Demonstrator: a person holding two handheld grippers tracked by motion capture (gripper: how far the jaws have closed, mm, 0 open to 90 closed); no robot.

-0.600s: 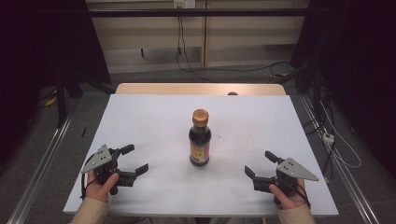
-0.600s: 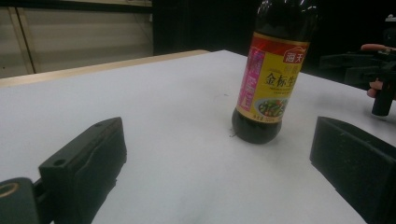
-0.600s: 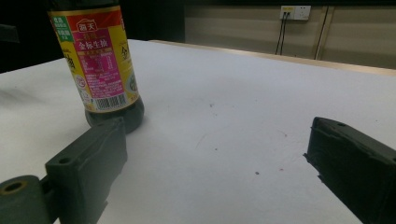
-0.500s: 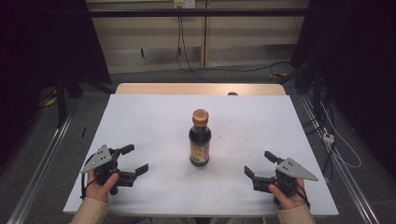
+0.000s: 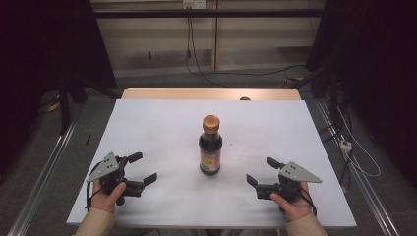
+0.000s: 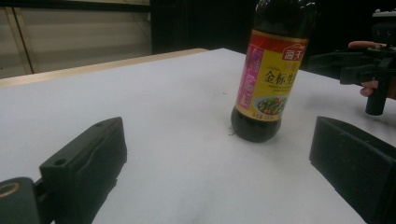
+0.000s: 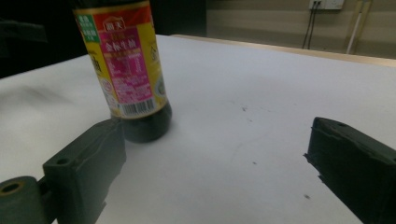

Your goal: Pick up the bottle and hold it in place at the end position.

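A person's left hand [image 5: 105, 192] holds the left gripper [image 5: 140, 169] low at the near left of a white table [image 5: 147, 123], its two black jaws spread wide with nothing between them. The right hand [image 5: 292, 204] mirrors it at the near right, holding the right gripper [image 5: 263, 170], equally released and empty. Both grippers point inward toward a dark sauce bottle [image 5: 210, 146] that stands upright near the middle of the table, between the two and apart from each, touched by neither. This looks like a ready stance: placing the bottle centrally would let either gripper reach it, and the wide jaws seem set to fit around its body. The bottle has an orange-brown cap [image 5: 211, 122] and holds near-black liquid, likely soy sauce. In the left gripper view, its yellow and pink label [image 6: 270, 77] carries large Chinese characters, a small red brand mark above them, and a picture of a dish of food. In the right gripper view, the label's back [image 7: 128, 63] shows a pink panel of small print, too blurred to read, with a barcode [image 7: 134, 108] beneath. Behind the table, cables [image 5: 196, 49] hang down a pale wall.
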